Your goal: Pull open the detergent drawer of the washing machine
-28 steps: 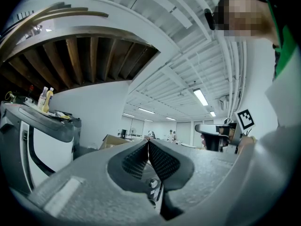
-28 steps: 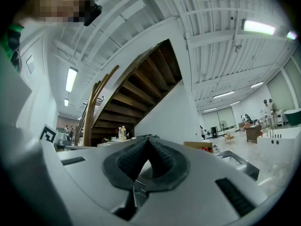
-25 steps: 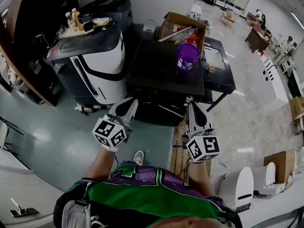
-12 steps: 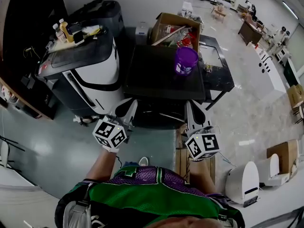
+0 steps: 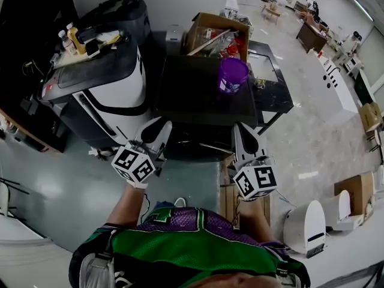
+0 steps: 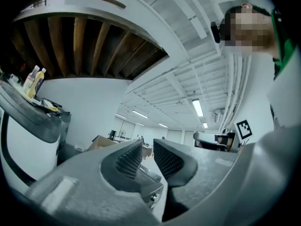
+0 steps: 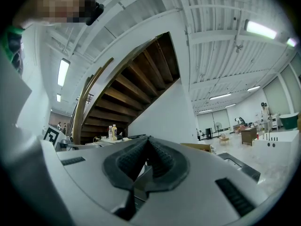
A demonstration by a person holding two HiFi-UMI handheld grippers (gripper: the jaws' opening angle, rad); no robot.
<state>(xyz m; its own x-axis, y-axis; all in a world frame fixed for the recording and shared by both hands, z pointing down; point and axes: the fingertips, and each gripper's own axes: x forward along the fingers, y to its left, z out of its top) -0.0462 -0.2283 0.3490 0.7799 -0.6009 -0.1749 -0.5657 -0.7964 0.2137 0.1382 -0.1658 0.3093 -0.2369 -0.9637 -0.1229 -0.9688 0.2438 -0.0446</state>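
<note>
With the left gripper [image 5: 155, 128] barely opening on nothing and the right gripper [image 5: 243, 132] clenched empty, the drawer of the washing machine [image 5: 204, 95] at twelve o'clock, not yet discerned, could be missed.

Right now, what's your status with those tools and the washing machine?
Left tool opening, nothing in it; right tool shut, empty. Both short of the dark washing machine; its drawer can't be made out. Purple tub on top, not in the path.

Purple cup [image 5: 233, 75] on a black machine [image 5: 192, 95]; jersey [image 5: 180, 248] green with purple shoulders.
</note>
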